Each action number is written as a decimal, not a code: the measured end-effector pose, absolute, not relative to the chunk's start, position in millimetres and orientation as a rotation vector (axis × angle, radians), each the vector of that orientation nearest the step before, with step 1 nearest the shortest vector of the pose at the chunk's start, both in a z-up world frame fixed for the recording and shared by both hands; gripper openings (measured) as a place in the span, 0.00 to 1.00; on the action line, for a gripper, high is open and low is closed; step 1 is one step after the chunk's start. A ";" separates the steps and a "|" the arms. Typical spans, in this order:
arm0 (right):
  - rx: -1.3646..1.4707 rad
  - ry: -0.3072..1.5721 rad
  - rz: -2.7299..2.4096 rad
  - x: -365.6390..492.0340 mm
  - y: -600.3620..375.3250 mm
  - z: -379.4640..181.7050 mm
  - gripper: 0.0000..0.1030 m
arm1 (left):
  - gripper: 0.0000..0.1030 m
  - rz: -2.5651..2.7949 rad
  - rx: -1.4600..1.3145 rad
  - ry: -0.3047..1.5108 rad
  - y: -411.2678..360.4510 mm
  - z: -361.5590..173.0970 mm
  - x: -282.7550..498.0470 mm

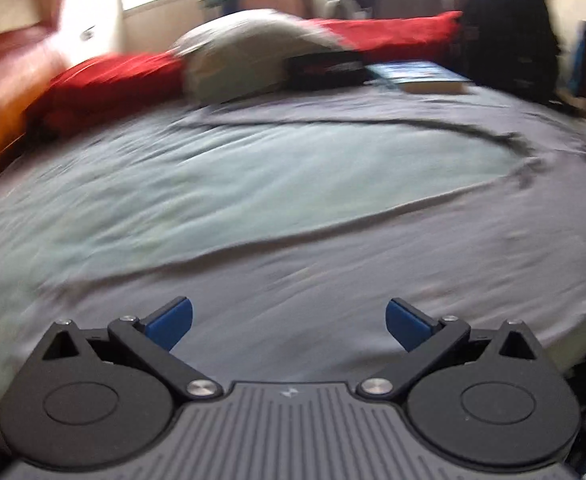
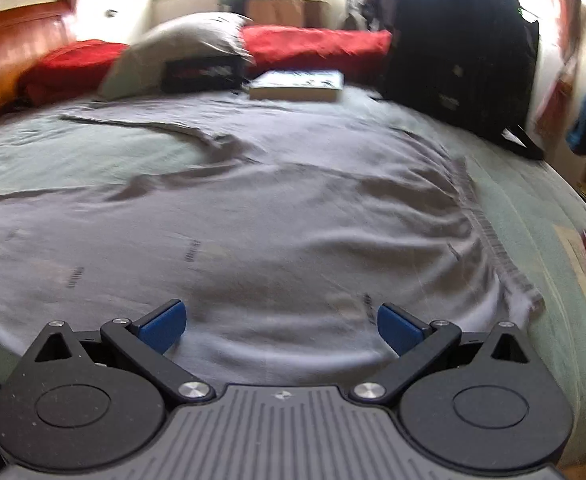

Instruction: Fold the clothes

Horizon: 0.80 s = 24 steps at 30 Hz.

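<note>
While both hand-held grippers gape (empty), grey shirt [image 2: 277,208] lies flat

garment [image 2: 277,216] grey | sheet [image 1: 293,176] pale green | blanket [image 2: 317,46] red | backpack [image 2: 461,48] black | tongs pads [image 2: 161,326] blue

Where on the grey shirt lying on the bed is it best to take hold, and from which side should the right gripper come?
Probably the ribbed hem corner of the grey shirt. It lies flat with its edge free on the green sheet, so the right gripper, jaws open, could come from the near right side and slide one jaw under the edge.
</note>
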State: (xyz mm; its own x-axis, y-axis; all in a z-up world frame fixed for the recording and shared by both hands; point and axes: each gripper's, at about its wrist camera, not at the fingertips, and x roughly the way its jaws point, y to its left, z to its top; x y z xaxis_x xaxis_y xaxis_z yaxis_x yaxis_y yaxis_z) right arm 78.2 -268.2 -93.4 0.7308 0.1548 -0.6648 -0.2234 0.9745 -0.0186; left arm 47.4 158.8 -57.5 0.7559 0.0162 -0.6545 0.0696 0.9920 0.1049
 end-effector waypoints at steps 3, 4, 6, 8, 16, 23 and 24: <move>-0.102 0.727 0.231 70.1 -275.1 -94.0 1.00 | 0.99 -0.111 0.154 0.712 123.1 -63.6 61.6; -0.103 0.729 0.238 67.4 -277.4 -94.2 1.00 | 0.99 -0.121 0.161 0.722 114.4 -67.1 65.1; -0.105 0.732 0.253 62.0 -282.0 -94.5 1.00 | 0.99 -0.127 0.171 0.743 101.3 -75.7 70.1; -0.107 0.735 0.267 56.6 -286.6 -94.9 1.00 | 0.99 -0.127 0.154 0.767 97.1 -84.4 71.2; -0.092 0.676 0.248 65.6 -300.9 -83.2 1.00 | 0.99 -0.081 0.141 0.784 93.9 -78.5 68.4; 0.039 0.742 0.115 66.8 -348.7 -92.8 1.00 | 0.99 -0.047 0.148 0.795 88.1 -75.0 66.1; 0.047 0.740 0.110 65.8 -350.8 -88.4 1.00 | 0.99 -0.043 0.159 0.790 85.9 -73.0 66.7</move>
